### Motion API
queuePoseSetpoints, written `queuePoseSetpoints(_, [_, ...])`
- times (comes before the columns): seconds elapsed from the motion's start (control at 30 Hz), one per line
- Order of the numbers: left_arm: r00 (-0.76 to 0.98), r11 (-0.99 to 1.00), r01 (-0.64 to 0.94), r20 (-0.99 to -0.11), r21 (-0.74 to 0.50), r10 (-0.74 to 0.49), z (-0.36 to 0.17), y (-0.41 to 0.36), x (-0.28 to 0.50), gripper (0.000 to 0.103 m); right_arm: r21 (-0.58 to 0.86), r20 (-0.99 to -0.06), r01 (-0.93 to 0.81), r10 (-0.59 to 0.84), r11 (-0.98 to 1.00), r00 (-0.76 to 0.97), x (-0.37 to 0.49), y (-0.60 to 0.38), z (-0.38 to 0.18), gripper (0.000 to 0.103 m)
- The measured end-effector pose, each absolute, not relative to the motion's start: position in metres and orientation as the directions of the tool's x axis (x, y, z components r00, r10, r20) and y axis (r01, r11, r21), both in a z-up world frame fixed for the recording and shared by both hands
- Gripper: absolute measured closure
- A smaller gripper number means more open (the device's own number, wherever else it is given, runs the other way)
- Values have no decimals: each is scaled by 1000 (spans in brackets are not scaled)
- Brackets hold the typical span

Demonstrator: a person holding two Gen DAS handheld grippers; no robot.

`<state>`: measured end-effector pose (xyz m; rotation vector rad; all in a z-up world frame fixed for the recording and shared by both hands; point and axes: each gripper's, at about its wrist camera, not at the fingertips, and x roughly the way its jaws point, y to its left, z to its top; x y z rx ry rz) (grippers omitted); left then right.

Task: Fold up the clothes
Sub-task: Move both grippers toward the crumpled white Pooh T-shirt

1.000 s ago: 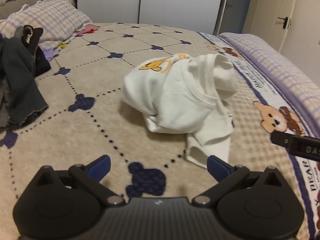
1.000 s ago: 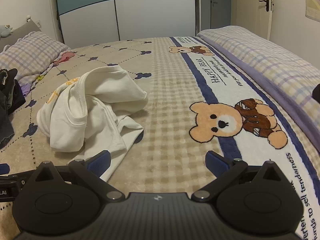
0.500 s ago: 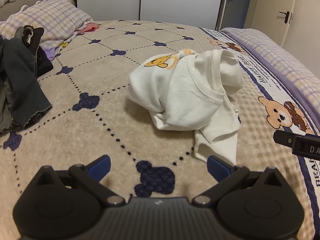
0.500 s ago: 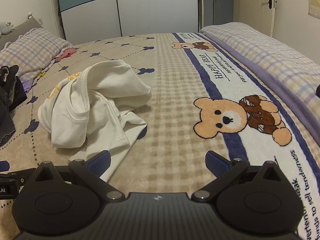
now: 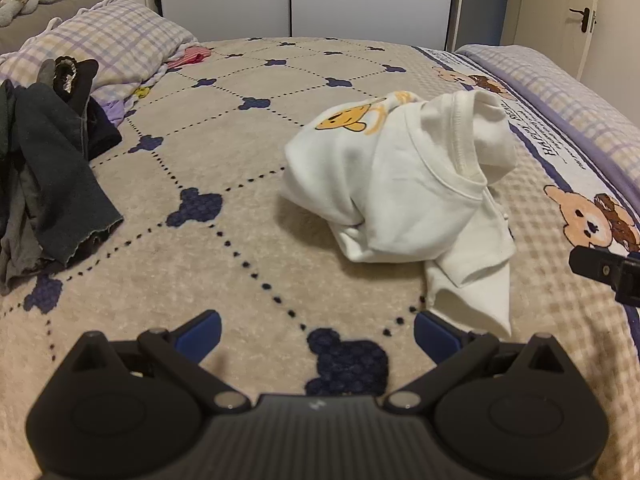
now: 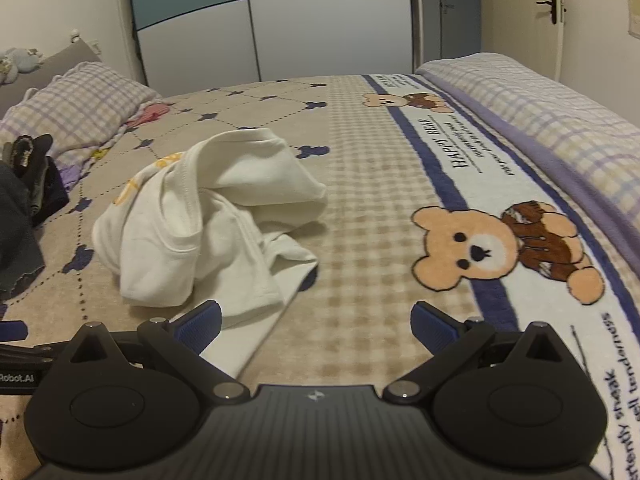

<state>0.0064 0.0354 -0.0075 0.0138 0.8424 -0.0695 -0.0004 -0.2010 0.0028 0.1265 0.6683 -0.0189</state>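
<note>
A crumpled white T-shirt [image 5: 404,184] with a yellow bear print lies heaped on the bed; the right wrist view shows it [image 6: 208,216] ahead and to the left. My left gripper [image 5: 318,332] hovers low over the blanket, open and holding nothing, its right fingertip close to the shirt's nearest hem. The right gripper [image 6: 316,322] is open too, with the shirt's lower edge beside its left fingertip. Part of the right gripper's body [image 5: 608,272] pokes in at the right edge of the left wrist view.
A pile of dark clothes [image 5: 44,168] lies at the left of the bed [image 5: 224,216]. Checked pillows [image 5: 108,44] and a small pink item [image 5: 188,56] sit near the headboard. A folded checked quilt [image 6: 540,108] runs along the right. Wardrobe doors and a room door stand beyond.
Both grippers have drawn back and slightly left of the shirt, so it sits farther right in the left wrist view. The shirt itself has not moved; both stay open.
</note>
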Motion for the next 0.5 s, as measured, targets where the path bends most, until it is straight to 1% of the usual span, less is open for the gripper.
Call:
queuePoseSetpoints(0.1, [666,997,74,-743,-24,-67,-7,38,7,0,147,-611,22,73,989,788,1,-201,4,0])
queuePoseSetpoints(0.2, [666,997,77,-743,-18,-64,-6,41,10,0,143,-602,-8,94,990,793,4,-196,11,0])
queuePoseSetpoints(0.3, [663,997,70,-746,-16,-59,-5,45,16,0,190,-630,-16,135,982,765,8,-194,16,0])
queuePoseSetpoints(0.4, [665,999,49,-746,-23,-50,-5,53,22,0,189,-610,-26,138,982,781,9,-191,16,0])
queuePoseSetpoints(0.5, [674,998,48,-736,-35,-58,-3,59,24,0,200,-624,-41,160,979,765,13,-187,14,4])
